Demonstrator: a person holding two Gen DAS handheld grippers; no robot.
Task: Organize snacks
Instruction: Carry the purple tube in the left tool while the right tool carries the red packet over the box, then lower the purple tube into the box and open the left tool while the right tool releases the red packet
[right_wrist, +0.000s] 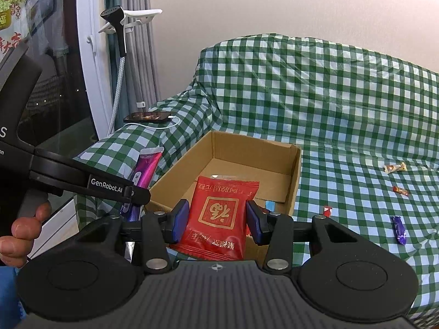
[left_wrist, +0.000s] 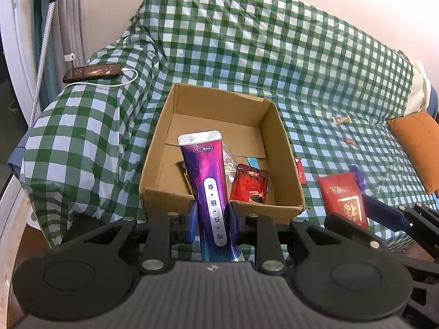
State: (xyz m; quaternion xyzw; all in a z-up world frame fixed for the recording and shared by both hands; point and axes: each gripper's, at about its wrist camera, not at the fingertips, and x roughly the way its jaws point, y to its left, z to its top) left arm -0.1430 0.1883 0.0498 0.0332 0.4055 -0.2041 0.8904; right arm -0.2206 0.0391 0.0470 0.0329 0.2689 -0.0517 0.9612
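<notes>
Left wrist view: left tongs (left_wrist: 211, 215) are clamped on a glossy purple tube (left_wrist: 208, 189), long axis running straight out over the near wall of the cardboard box (left_wrist: 282, 148). Right tongs (right_wrist: 216, 218) pinch a flat, crinkly red packet (right_wrist: 219, 213), also right at the box's near edge, so both hands look about equally close; I'd guess the drop just needs a short push forward. Inside the box sits a small red sachet (left_wrist: 251, 183) plus a few others. Loose wrapped candies (right_wrist: 399, 230) lie scattered to the right on the green checked cover (right_wrist: 343, 115), soft and wrinkly.
</notes>
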